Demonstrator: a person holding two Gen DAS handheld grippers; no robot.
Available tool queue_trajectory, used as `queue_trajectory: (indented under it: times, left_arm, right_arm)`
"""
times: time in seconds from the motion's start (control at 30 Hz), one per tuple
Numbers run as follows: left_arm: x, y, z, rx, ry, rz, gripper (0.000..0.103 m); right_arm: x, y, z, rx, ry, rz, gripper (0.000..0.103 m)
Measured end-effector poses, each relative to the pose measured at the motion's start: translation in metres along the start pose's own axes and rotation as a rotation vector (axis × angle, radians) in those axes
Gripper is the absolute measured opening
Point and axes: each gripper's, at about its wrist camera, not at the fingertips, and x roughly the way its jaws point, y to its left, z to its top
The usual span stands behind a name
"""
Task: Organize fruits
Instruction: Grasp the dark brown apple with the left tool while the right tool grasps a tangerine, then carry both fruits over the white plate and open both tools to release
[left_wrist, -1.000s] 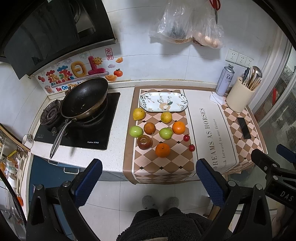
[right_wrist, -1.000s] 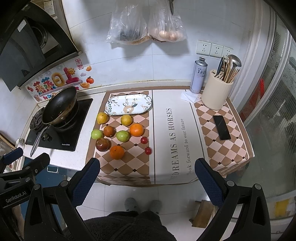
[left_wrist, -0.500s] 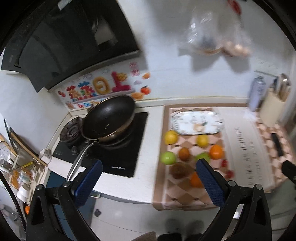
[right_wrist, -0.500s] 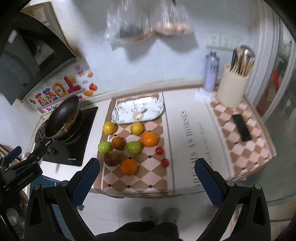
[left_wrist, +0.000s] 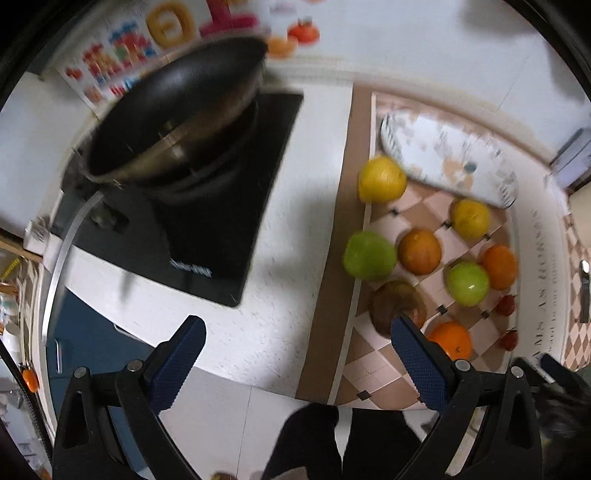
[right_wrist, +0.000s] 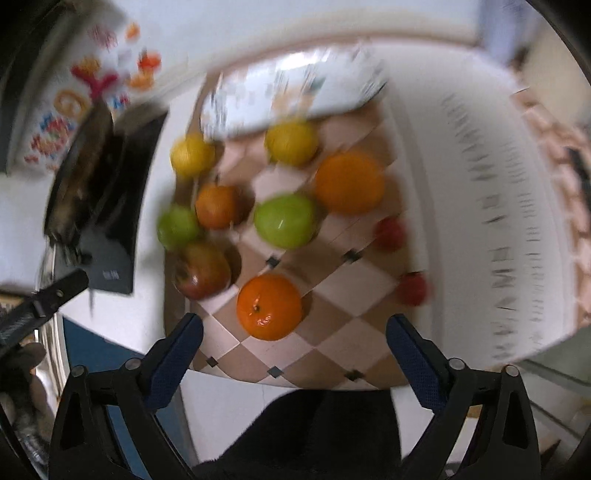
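White speckled counter (left_wrist: 280, 206) w/ a checkered mat (right_wrist: 332, 295) on it; both views motion-blurred, the right wrist view worse. Landmark: the near orange (right_wrist: 269, 306).

Left gripper (left_wrist: 295, 354) is spread wide, nothing between its blue textured pads, over the counter's front edge, left of the orange (left_wrist: 451, 339); its right finger cuts off part of the brown apple (left_wrist: 397, 306). Right gripper (right_wrist: 293, 349) is likewise wide apart, holding nothing, w/ the orange just beyond and between its tips.

Fruit, all round and glossy: red-brown apple (right_wrist: 201, 271) left of the orange, green apple (right_wrist: 286, 220) behind it, two small red fruits (right_wrist: 413, 288) to its right, type unclear. Further back lie more oranges and yellow fruit, then an oval patterned plate (left_wrist: 447, 158), smeared. Bare mat right of the orange. Far left, black pan (left_wrist: 177, 110) on a stove.
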Motion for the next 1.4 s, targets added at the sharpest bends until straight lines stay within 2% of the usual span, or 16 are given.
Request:
queue_trajectory:
  times: [0.1,0.17,0.2,0.23,0.33,0.47,0.63,0.67,0.7,0.77,0.8,1.03,1.1,1.2,1.4]
  left_arm:
    - [0.028,-0.006,0.002,-0.022,0.102,-0.009,0.097]
    - [0.041,-0.008,0.004,-0.046,0.154,-0.042,0.097]
    - [0.047,-0.011,0.006,-0.057,0.178,-0.060,0.097]
    - [0.052,-0.015,0.007,-0.061,0.194,-0.076,0.097]
    - [0.062,-0.027,0.012,-0.053,0.220,-0.106,0.097]
    - [0.074,-0.058,0.016,-0.010,0.259,-0.167,0.097]
    - [0.100,-0.094,0.014,0.080,0.309,-0.173,0.097]
    - [0.103,-0.099,0.014,0.097,0.311,-0.171,0.094]
    - [0.108,-0.105,0.013,0.116,0.314,-0.173,0.082]
    - [0.115,-0.110,0.011,0.139,0.314,-0.142,0.068]
    - [0.117,-0.111,0.012,0.146,0.308,-0.134,0.065]
    - [0.119,-0.111,0.008,0.163,0.270,-0.122,0.063]
    - [0.115,-0.114,0.004,0.165,0.261,-0.113,0.063]
    - [0.111,-0.118,0.000,0.164,0.245,-0.116,0.063]
    - [0.073,-0.114,0.008,0.181,0.207,-0.163,0.063]
  right_arm:
    - [0.049,0.009,0.010,-0.046,0.102,0.015,0.091]
    - [0.069,0.018,0.014,-0.076,0.143,0.015,0.084]
    - [0.078,0.022,0.015,-0.096,0.163,0.023,0.071]
    - [0.084,0.025,0.014,-0.110,0.177,0.037,0.066]
    - [0.087,0.025,0.014,-0.132,0.174,0.001,0.066]
    - [0.085,0.005,0.015,-0.097,0.181,-0.024,0.066]
    - [0.084,0.005,0.018,-0.086,0.196,-0.016,0.066]
    - [0.082,0.005,0.020,-0.085,0.202,-0.018,0.066]
    - [0.083,0.007,0.020,-0.086,0.207,-0.020,0.066]
    - [0.085,0.009,0.022,-0.081,0.210,-0.024,0.068]
    - [0.083,0.008,0.022,-0.077,0.209,-0.018,0.071]
    - [0.087,0.000,0.019,-0.068,0.223,-0.028,0.072]
    - [0.085,0.000,0.016,-0.070,0.212,-0.007,0.066]
    - [0.081,-0.004,0.013,-0.072,0.198,-0.017,0.066]
    - [0.046,-0.013,0.015,-0.050,0.136,0.035,0.065]
